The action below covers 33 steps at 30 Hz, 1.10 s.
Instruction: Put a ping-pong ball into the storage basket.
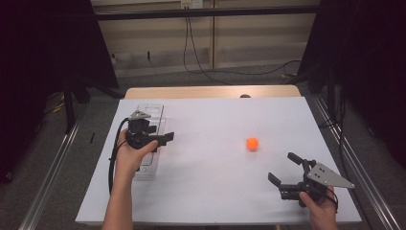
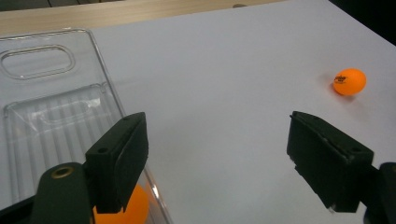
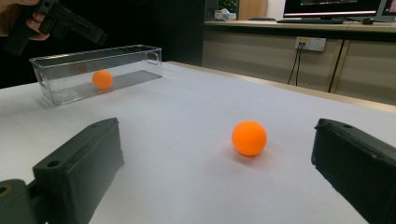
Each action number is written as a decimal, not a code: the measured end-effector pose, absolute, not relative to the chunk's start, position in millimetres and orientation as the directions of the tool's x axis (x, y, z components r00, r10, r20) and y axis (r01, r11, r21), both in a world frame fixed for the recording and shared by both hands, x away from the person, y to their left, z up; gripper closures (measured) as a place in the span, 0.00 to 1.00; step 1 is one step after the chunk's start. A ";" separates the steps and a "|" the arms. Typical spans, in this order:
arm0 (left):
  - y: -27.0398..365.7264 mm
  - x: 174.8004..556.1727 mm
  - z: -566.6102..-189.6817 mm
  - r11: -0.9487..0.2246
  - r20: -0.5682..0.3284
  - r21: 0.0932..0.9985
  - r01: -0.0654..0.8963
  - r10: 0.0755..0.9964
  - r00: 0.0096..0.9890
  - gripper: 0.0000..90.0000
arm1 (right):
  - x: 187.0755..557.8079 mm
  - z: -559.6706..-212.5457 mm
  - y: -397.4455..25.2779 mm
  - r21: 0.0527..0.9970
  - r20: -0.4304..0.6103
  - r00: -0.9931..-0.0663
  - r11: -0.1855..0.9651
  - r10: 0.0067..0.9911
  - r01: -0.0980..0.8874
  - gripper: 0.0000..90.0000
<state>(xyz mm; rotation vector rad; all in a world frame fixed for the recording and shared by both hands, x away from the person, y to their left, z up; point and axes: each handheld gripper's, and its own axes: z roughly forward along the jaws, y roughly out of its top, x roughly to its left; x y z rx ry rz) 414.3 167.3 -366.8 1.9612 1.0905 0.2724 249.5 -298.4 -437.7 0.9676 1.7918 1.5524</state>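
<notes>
White table [image 1: 215, 191] carries everything; places below are given relative to the clear plastic bin [image 1: 152, 111], a long, narrow container lying lengthwise near the table's left edge in the high view. The bin stands upright and open-topped, with a slot handle moulded into its far end wall. The left gripper [image 1: 165, 138] is held directly over the bin's near half, its jaws pointing away from the bin toward the table's middle. In the left gripper view the jaws stand wide apart with bare table between them, gripping nothing; one jaw hangs over the bin's long side wall. The right gripper [image 1: 283, 168] is well apart from the bin, near the opposite near corner of the table, held low over the surface in the person's right hand [image 1: 320, 211]. Its jaws are also spread wide and empty, and aim back toward the bin. Two orange balls are seen. One ball inside the bin [image 3: 102, 79] rests on the bin floor toward its near end, below the left gripper; in the left gripper view it shows partly behind the jaw. The loose orange ball [image 1: 252, 143] sits on open table, well apart from the bin, roughly level with its near half, and lies between the bin and the right gripper, nearer the gripper. In the right gripper view it lies ahead of the spread jaws, touching neither.
</notes>
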 end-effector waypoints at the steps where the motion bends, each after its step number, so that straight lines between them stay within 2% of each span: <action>1: 165.5 414.4 -367.3 -0.254 -0.202 0.765 0.591 0.778 0.595 0.23 | 249.5 -437.7 -298.4 0.986 0.037 -0.574 0.063 0.818 0.153 0.02; 16: 148.4 413.6 -371.7 -0.274 -0.203 0.767 0.580 0.754 0.624 0.18 | 250.4 -437.8 -298.1 0.986 0.043 -0.573 0.057 0.818 0.154 0.02; 33: 124.0 411.5 -375.1 -0.299 -0.220 0.771 0.562 0.703 0.676 0.17 | 251.0 -438.0 -299.4 0.986 0.039 -0.573 0.061 0.818 0.155 0.02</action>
